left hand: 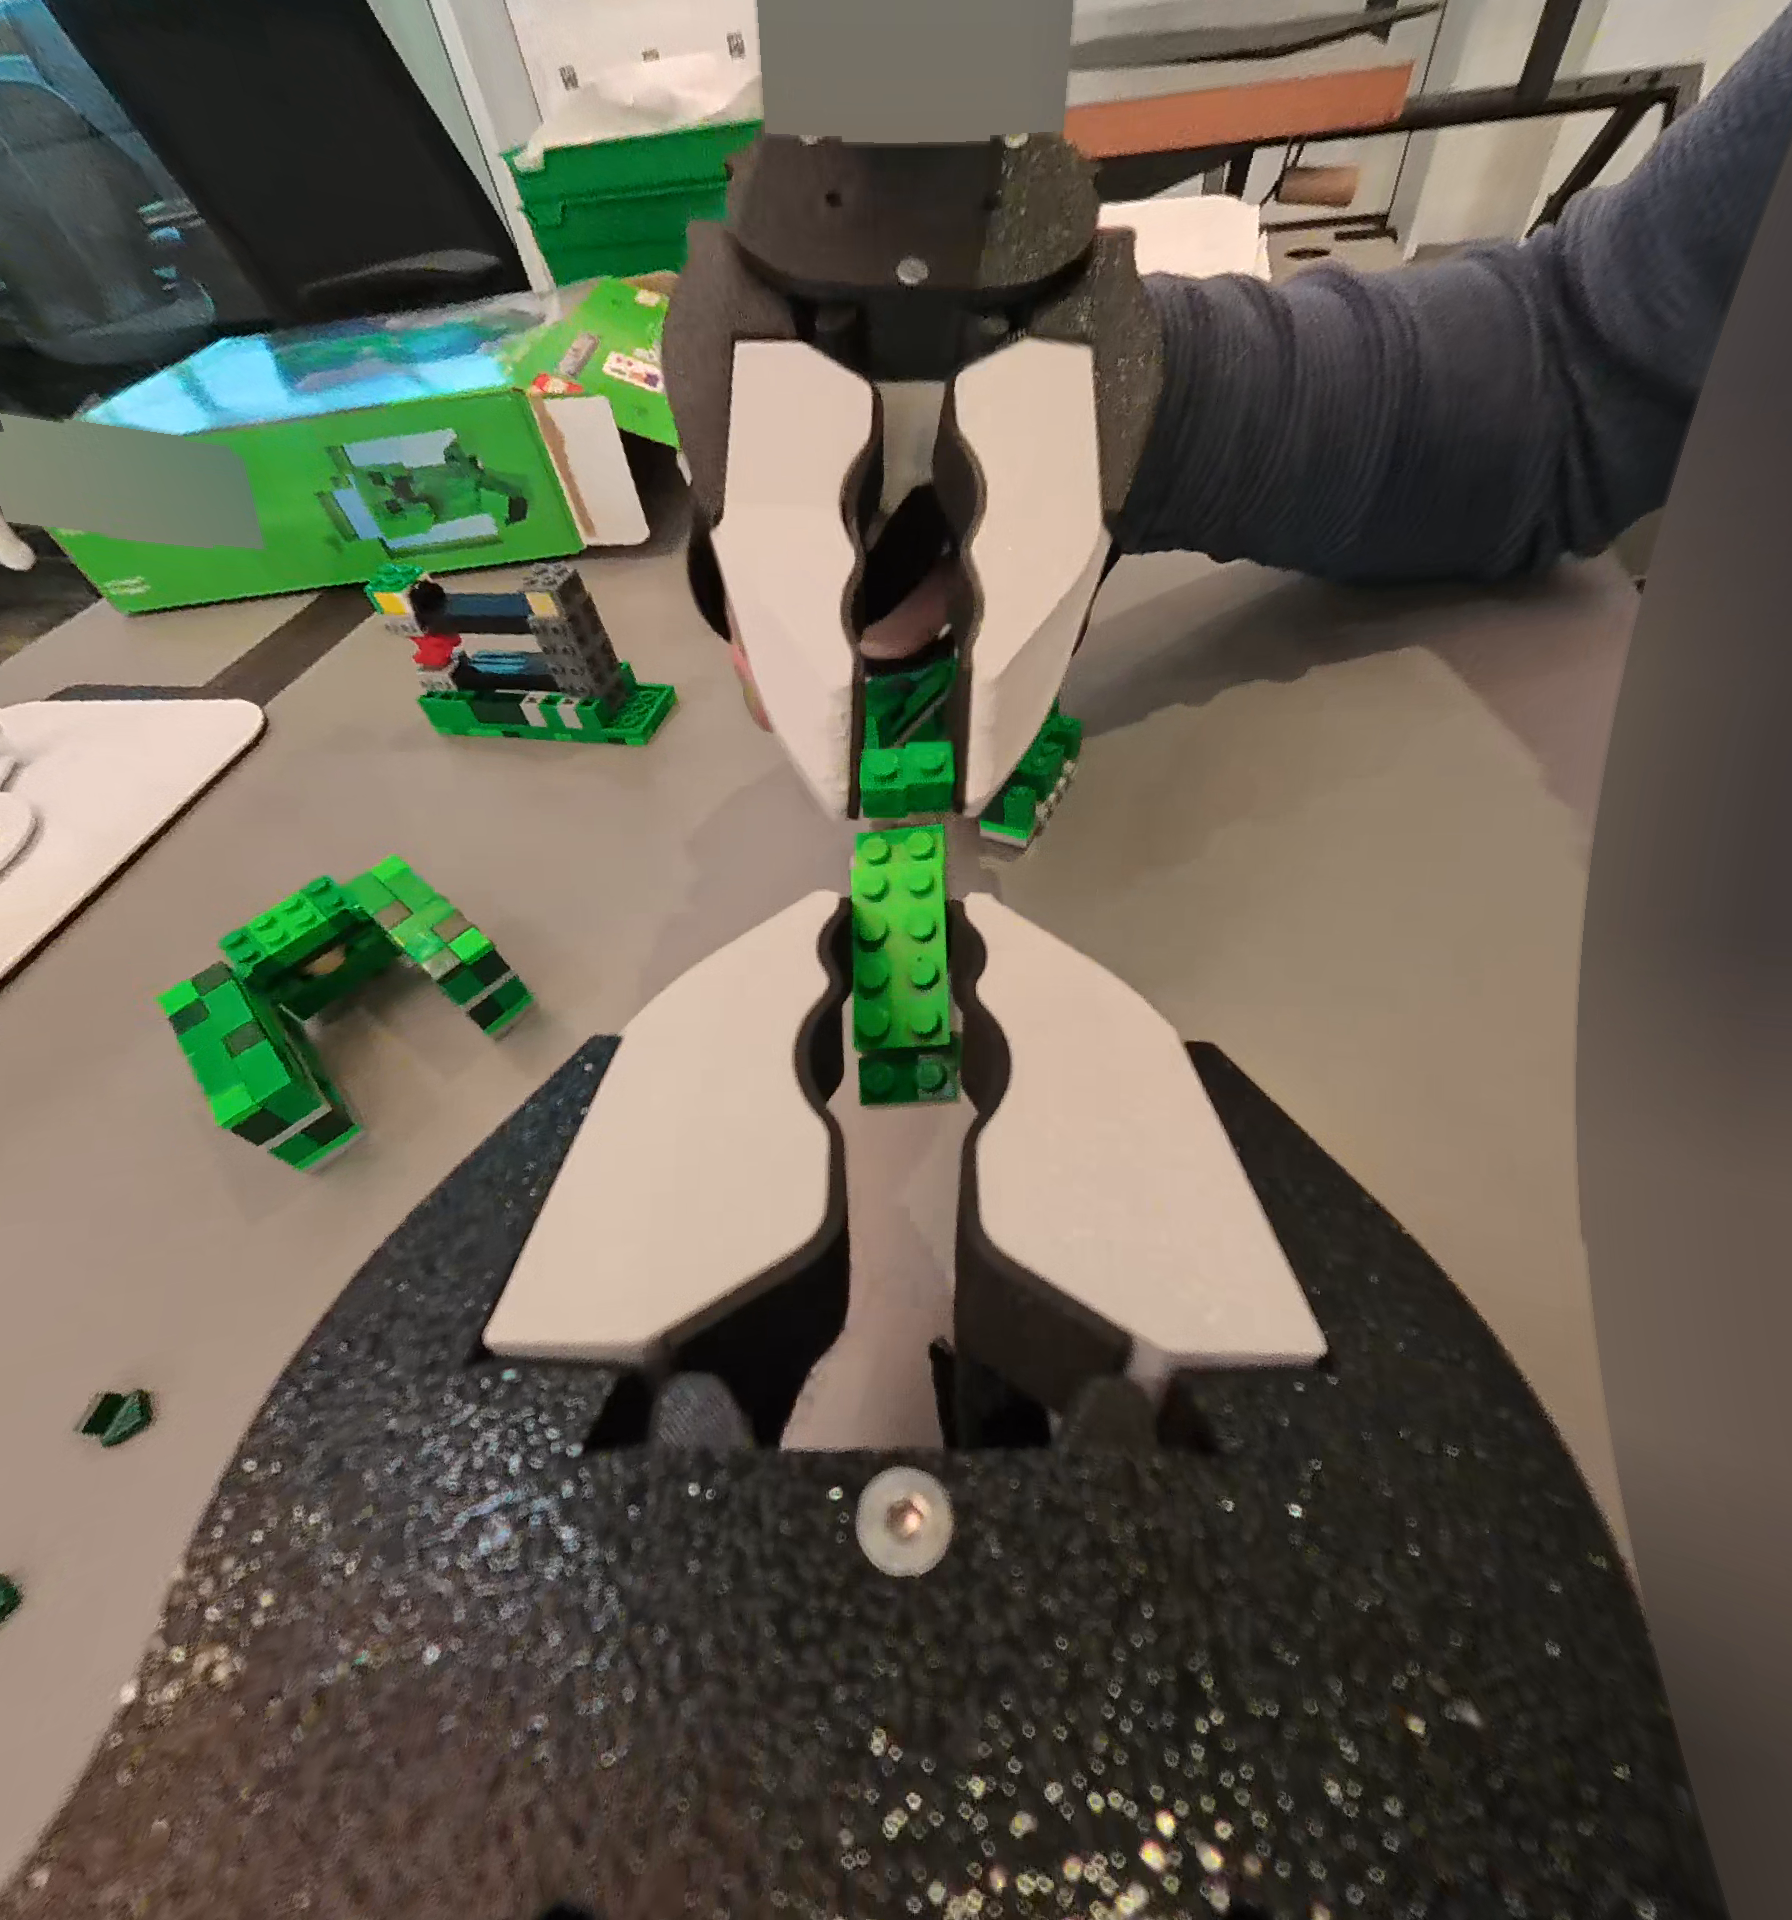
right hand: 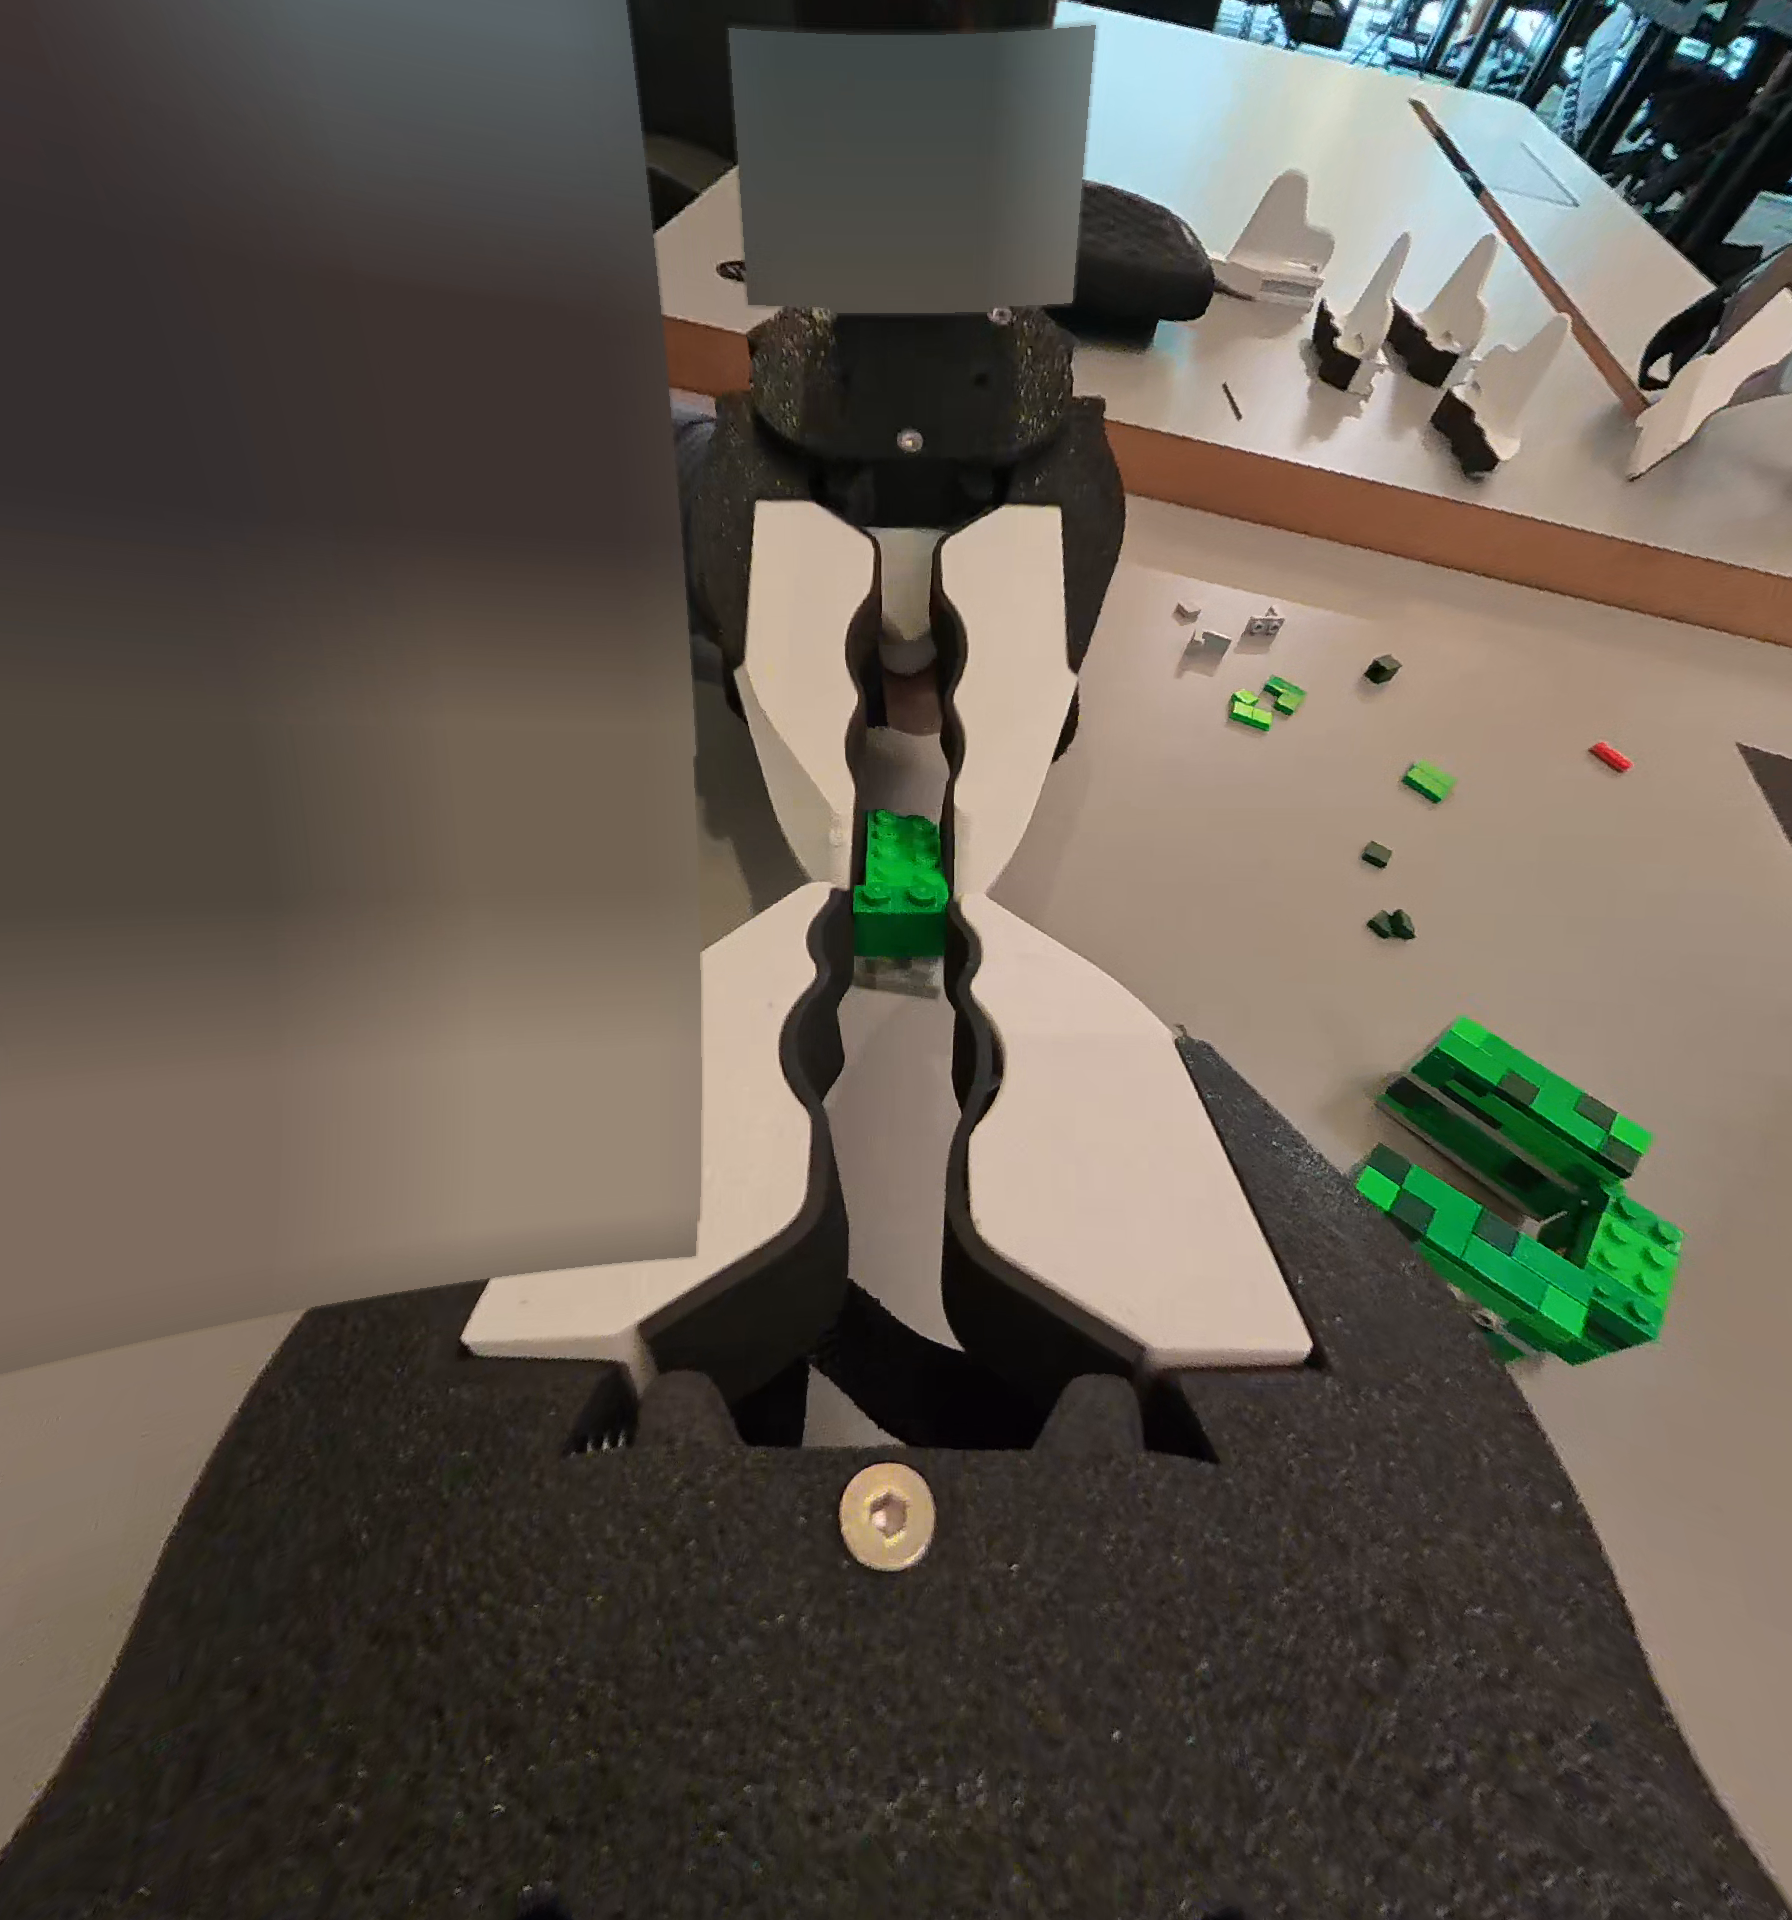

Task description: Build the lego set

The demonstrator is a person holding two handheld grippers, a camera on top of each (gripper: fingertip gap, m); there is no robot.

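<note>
My left gripper [left hand: 902, 914] is shut on a long bright green studded lego piece [left hand: 902, 956] with a dark green piece at its near end. My right gripper [left hand: 907, 800] faces it tip to tip and is shut on a short green brick stack [left hand: 907, 779]. The two held pieces meet end to end above the grey table, close together or just touching. In the right wrist view, my right gripper [right hand: 897, 904] holds the green brick stack [right hand: 900, 925], which has a grey underside. The left gripper [right hand: 902, 831] and its long piece [right hand: 902, 847] are just beyond.
A green arched lego build [left hand: 320, 997] [right hand: 1526, 1205] lies on the table [left hand: 1287, 935]. A grey, black and green build [left hand: 539, 655] stands near the green lego box [left hand: 320, 488]. Another green build [left hand: 1037, 769] sits behind the right gripper. Loose small pieces [right hand: 1261, 701] [left hand: 118, 1413] are scattered. A white mat [left hand: 71, 790] is at the left. Less than 4 cm separates the two grippers' tips. The green arched lego build [right hand: 1526, 1205] is about 20 centimeters from both grippers' fingertips.
</note>
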